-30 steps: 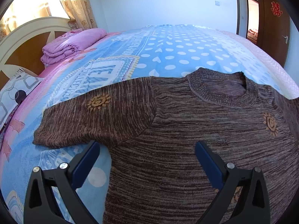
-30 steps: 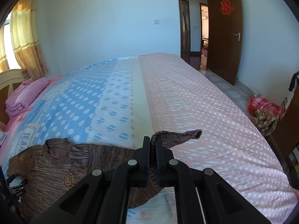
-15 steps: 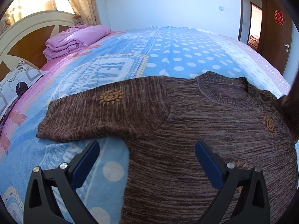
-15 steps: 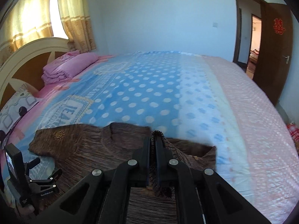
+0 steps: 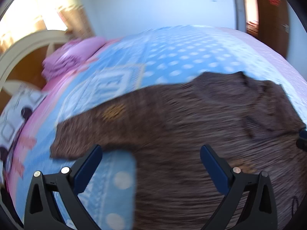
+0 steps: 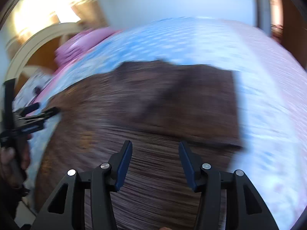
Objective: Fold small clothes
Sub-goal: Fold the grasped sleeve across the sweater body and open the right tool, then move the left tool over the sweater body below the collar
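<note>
Here, brown sweater [image 6: 153, 115] on bed [image 6: 268, 95], pink quilt [image 5: 76, 55] beyond, both grippers' fingers apart.

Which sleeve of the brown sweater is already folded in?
The sleeve beside the right gripper lies folded over the body; the other sleeve lies spread flat on the bedcover.

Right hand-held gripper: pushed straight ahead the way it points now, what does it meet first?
Most likely the brown sweater just ahead of the right hand-held gripper, short of the folded-in sleeve; blur leaves depth unclear.
</note>
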Action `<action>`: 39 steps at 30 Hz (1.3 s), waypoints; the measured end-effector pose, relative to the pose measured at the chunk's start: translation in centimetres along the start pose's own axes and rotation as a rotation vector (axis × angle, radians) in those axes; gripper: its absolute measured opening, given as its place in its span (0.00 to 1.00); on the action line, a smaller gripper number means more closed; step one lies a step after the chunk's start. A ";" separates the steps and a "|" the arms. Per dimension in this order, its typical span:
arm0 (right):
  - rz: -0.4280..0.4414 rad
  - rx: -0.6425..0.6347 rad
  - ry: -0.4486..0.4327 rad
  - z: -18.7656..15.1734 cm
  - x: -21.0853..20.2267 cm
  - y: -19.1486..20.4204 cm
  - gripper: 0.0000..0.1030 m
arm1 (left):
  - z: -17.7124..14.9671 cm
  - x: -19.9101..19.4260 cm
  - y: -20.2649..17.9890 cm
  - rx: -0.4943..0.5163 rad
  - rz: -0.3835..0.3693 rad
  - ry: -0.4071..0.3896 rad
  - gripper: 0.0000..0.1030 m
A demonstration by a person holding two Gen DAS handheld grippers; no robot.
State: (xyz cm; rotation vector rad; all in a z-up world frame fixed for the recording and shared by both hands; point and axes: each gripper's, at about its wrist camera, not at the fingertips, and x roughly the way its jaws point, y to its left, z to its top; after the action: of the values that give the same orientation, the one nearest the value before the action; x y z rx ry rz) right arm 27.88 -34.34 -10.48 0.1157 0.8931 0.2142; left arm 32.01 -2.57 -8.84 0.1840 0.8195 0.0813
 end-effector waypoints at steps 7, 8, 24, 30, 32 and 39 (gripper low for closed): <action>-0.015 0.127 -0.109 -2.6 -1.0 -4.5 0.52 | 2.8 -1.3 -11.0 0.196 -0.077 -0.058 1.00; -0.014 0.126 -0.114 -2.9 -0.8 -4.6 0.53 | 3.1 -0.9 -12.7 0.220 -0.094 -0.051 1.00; 0.032 0.120 -0.091 -3.5 -0.3 -5.1 0.60 | 8.0 10.8 -7.9 0.025 0.300 0.094 1.00; 0.030 0.130 -0.087 -3.6 -0.4 -5.1 0.60 | 6.1 7.0 -6.6 0.000 0.122 0.035 1.00; 0.021 0.124 -0.084 -3.6 -0.3 -5.0 0.60 | 5.1 5.7 -9.2 0.053 0.039 0.018 1.00; 0.025 0.126 -0.085 -3.6 -0.2 -5.0 0.60 | 4.9 8.4 -17.0 0.232 0.066 0.045 1.00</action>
State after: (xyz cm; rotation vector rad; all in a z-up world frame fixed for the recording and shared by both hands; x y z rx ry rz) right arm 25.68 -39.23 -13.52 0.2511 0.8211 0.1748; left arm 41.33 -18.66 -14.93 0.4294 0.8667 0.0527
